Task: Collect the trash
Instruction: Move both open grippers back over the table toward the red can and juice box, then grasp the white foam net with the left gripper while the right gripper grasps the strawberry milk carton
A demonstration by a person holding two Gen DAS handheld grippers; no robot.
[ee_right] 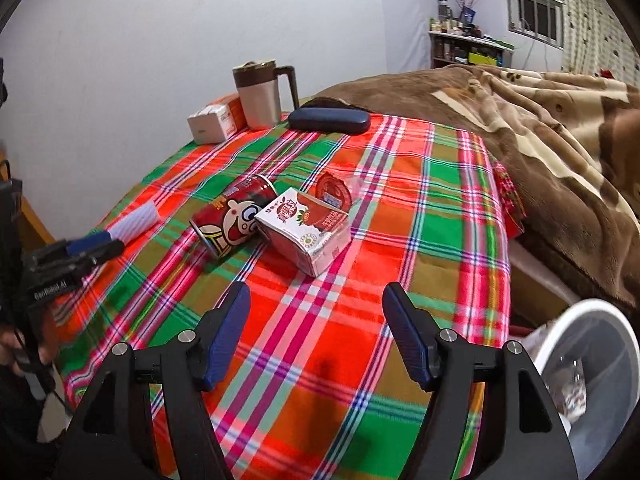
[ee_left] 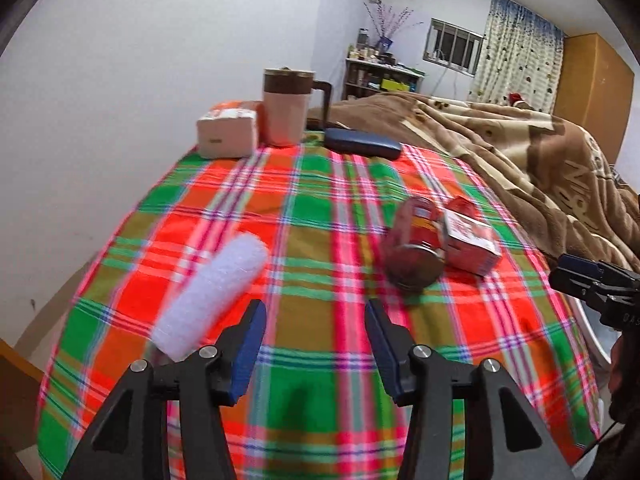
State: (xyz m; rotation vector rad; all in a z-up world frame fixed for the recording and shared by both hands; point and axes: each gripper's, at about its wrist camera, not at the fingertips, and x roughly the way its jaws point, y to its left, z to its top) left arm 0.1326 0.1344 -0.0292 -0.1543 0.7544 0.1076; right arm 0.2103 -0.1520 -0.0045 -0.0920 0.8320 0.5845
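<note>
Here both hand-held grippers, left and right, gape empty above the tablecloth.

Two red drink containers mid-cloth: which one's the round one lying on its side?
The red can with the cartoon face, lying on its side left of the carton. The drink carton touching it is boxy, white-faced and flat-sided.

on tablecloth: can lying on side, touching carton at its right | behind carton: lidded cup | left, apart: foam roll | far edge, left to right: tissue pack, mug, glasses case | off right edge: bin, blanket
</note>
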